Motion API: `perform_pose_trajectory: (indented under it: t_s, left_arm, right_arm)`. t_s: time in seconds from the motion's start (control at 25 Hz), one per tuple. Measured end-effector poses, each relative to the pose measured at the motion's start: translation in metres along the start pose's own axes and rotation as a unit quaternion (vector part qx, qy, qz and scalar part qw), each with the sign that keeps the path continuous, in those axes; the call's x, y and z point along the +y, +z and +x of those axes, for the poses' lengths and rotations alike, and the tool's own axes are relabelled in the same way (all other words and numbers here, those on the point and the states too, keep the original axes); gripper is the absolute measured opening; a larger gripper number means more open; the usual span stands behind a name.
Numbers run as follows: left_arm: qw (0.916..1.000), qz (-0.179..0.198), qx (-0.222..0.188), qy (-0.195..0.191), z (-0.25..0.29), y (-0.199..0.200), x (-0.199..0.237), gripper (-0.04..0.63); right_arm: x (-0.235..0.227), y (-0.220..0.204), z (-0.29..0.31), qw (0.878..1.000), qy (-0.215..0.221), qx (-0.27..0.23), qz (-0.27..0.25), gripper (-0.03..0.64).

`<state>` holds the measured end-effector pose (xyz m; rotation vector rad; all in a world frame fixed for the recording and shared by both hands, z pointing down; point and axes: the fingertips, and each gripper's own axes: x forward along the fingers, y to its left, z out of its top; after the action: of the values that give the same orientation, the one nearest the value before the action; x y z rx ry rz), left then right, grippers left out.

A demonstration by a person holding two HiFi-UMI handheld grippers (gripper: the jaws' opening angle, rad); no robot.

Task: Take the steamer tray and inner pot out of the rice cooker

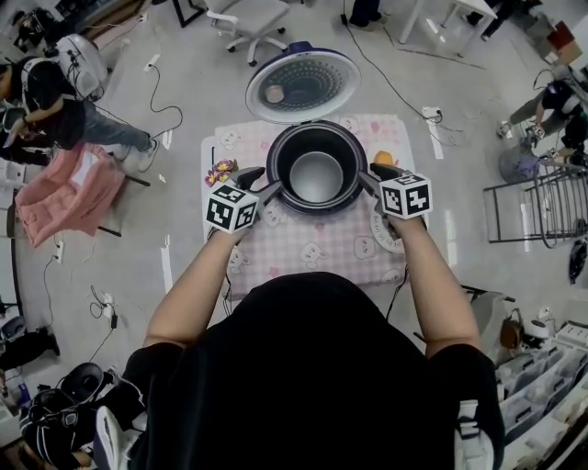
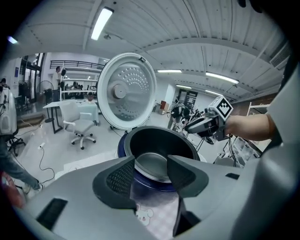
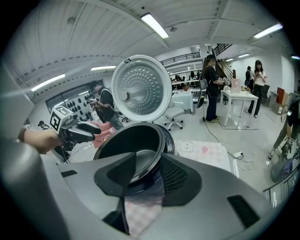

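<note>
The dark blue rice cooker stands on a pink checked table with its lid swung up and back. The grey inner pot sits inside it; I see no steamer tray in it. My left gripper is at the cooker's left rim and stands open. In the left gripper view the pot shows between the jaws of my left gripper, which do not press on it. My right gripper is open at the right rim. In the right gripper view the pot's edge runs between its jaws.
A small colourful object lies left of the cooker and an orange one to its right. A pale round thing rests on the cloth under my right wrist. An office chair, cables, a person and a metal rack surround the table.
</note>
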<state>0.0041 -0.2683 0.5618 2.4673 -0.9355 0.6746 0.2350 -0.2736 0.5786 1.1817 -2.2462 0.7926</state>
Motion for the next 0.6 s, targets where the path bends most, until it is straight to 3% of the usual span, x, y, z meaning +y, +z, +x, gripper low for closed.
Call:
perform_pose_trajectory:
  t_s: [0.6]
  left_arm:
    - [0.9975,-0.001,0.038,0.059,0.04,-0.001,0.024,0.212]
  right_arm:
    - [-0.012,-0.009,0.045,0.999,0.021,0.035,-0.004,0.163]
